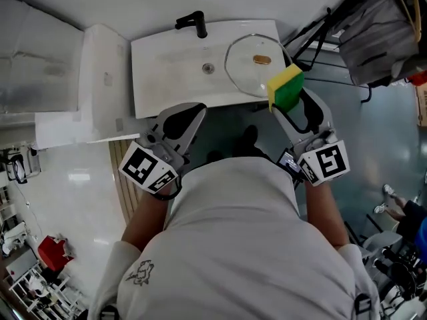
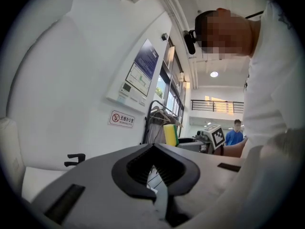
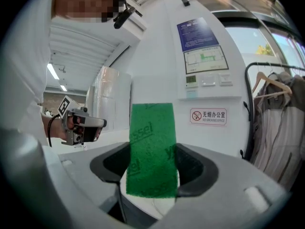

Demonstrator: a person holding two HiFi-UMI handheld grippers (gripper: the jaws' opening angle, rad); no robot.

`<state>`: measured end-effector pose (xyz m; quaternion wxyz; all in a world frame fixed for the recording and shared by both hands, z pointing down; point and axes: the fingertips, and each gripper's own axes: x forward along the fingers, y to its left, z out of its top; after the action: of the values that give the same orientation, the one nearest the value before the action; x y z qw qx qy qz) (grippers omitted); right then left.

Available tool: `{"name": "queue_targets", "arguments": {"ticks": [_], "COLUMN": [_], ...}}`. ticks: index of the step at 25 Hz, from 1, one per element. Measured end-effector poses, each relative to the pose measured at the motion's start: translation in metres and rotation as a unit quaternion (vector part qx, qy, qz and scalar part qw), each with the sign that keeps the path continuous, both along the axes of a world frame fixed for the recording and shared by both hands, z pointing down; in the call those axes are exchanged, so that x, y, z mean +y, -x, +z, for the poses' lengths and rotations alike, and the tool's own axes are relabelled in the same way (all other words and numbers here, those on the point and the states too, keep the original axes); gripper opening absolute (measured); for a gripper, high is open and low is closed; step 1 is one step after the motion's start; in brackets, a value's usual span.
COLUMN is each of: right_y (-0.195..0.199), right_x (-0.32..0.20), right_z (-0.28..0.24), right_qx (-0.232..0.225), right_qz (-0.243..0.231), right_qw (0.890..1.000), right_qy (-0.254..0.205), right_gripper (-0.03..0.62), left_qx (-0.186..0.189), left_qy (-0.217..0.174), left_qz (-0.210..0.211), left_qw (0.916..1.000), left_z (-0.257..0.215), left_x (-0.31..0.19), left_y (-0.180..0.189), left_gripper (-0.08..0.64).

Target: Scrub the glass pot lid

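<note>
Glass pot lid (image 1: 257, 65) lies flat in the white sink (image 1: 167, 72), just ahead of the right claw (image 1: 288, 104) and well off to the right of the left claw (image 1: 195, 112); its brown knob (image 1: 261, 60) shows at centre. The right claw is clamped on a yellow-and-green sponge (image 1: 285, 85), gripped at its lower part so that most of the pad stands clear above the jaws. The left claw is closed with nothing between its jaws, short of the sink's front edge. Scrubbing has not begun. Risks noted: the lid is unrestrained, so sideways pressure from the sponge would likely slide it against the sink wall. The tall, soft sponge may fold or twist out of the grip under load. Steadying the lid would first require the left claw to open.
</note>
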<state>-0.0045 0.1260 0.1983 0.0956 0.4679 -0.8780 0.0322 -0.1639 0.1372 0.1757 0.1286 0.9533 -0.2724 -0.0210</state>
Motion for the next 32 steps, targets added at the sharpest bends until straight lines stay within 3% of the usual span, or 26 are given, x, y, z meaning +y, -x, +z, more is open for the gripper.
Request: {"name": "queue_targets", "arguments": {"ticks": [6,14,20,32], "right_y": [0.035,0.024,-0.01,-0.093], "right_x": [0.057,0.116,0.156,0.25], "right_z": [0.002,-0.008,-0.005,0.001], "right_qx": [0.019,0.041,0.037,0.012], "right_qz": [0.014,0.004,-0.027,-0.073], "right_qw": [1.0,0.999,0.999,0.997], "right_qy": [0.003,-0.002,-0.011,-0.006], "right_gripper": [0.291,0.291,0.29,0.288], "left_qx": [0.018,0.038,0.028,0.003], "left_qy": [0.001,-0.015,-0.03,-0.015], "left_qz": [0.022,0.029,-0.002,-0.034], "left_qw": [0.9996,0.9987,0.9992,0.9993], "left_z": [0.005,-0.01,-0.016,-0.009], "left_x": [0.044,0.096,0.137,0.233], "left_y": [0.03,0.022,-0.011,-0.114], "left_gripper": [-0.002,-0.002,-0.002,-0.002]}}
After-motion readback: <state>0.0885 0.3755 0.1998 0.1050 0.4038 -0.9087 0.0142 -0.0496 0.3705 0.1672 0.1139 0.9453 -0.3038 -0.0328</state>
